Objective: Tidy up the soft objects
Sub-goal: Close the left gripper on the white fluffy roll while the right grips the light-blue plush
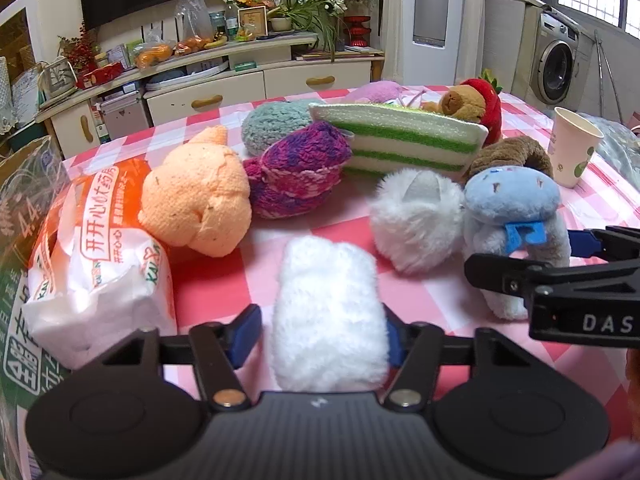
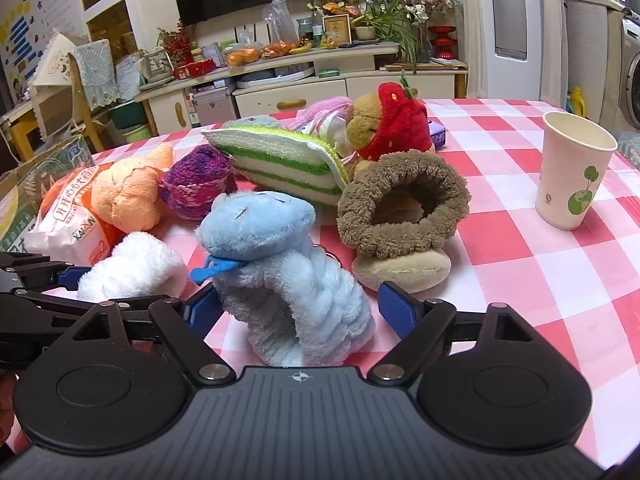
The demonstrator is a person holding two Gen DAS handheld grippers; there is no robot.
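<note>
While closing in on two plush pieces at the near edge of the checked tablecloth [image 2: 520, 264] — grasp step under way, nothing lifted. Left gripper [image 1: 322, 330] narrowed around the white fluffy plush [image 1: 330, 312], right-side pad touching the fur, firm squeeze impossible to confirm. Right gripper [image 2: 300, 308] wide open astride the blue plush toy [image 2: 280, 264], pads clear. Next: close fully, lift clear of the neighbours. Farther back — orange plush [image 1: 196, 200], green-striped cake plush [image 1: 404, 140], paper cup [image 2: 576, 168].

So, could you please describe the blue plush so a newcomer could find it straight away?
On the pink checked tablecloth, look at the near edge of the toy pile, beside the brown fuzzy ring. The blue plush is the only pale blue toy, with a darker blue bow.
</note>
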